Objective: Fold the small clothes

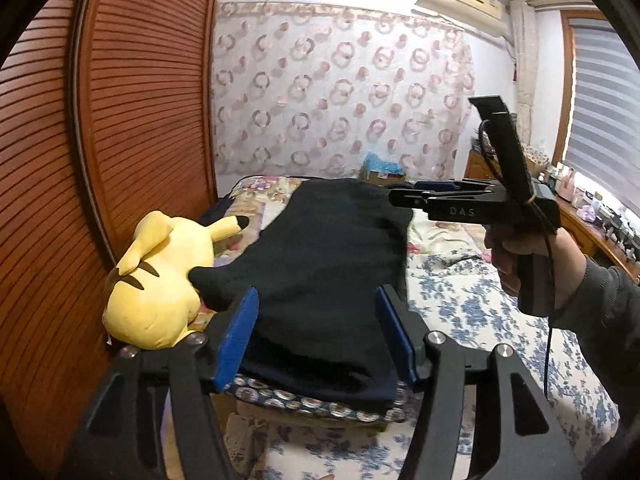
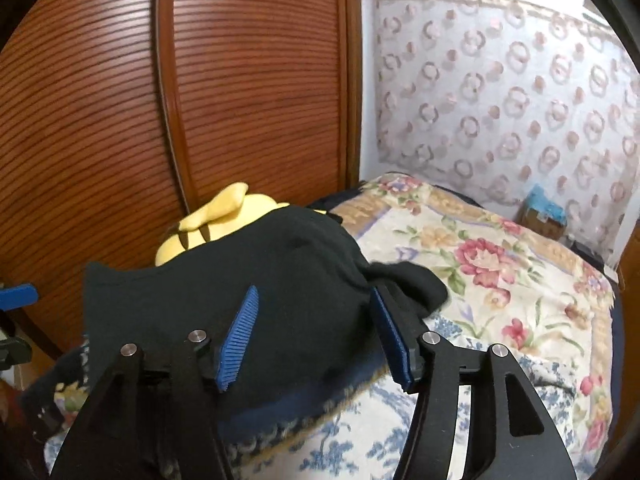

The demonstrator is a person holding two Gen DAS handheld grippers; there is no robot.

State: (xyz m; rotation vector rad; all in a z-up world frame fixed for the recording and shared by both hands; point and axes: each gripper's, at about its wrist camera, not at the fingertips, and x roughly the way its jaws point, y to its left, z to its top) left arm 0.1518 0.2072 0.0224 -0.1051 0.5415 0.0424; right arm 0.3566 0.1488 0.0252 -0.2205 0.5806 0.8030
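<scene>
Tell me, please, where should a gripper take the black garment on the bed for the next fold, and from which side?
Probably the loose corner of the black garment that sticks out beside the yellow plush toy. It stands free of the pile, so the open left gripper could approach from the near edge, low.

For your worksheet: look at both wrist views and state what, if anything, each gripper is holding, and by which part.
Nothing is held. The left gripper and right gripper both stand open, blue pads clear of the black knitted garment lying on the bed.
</scene>
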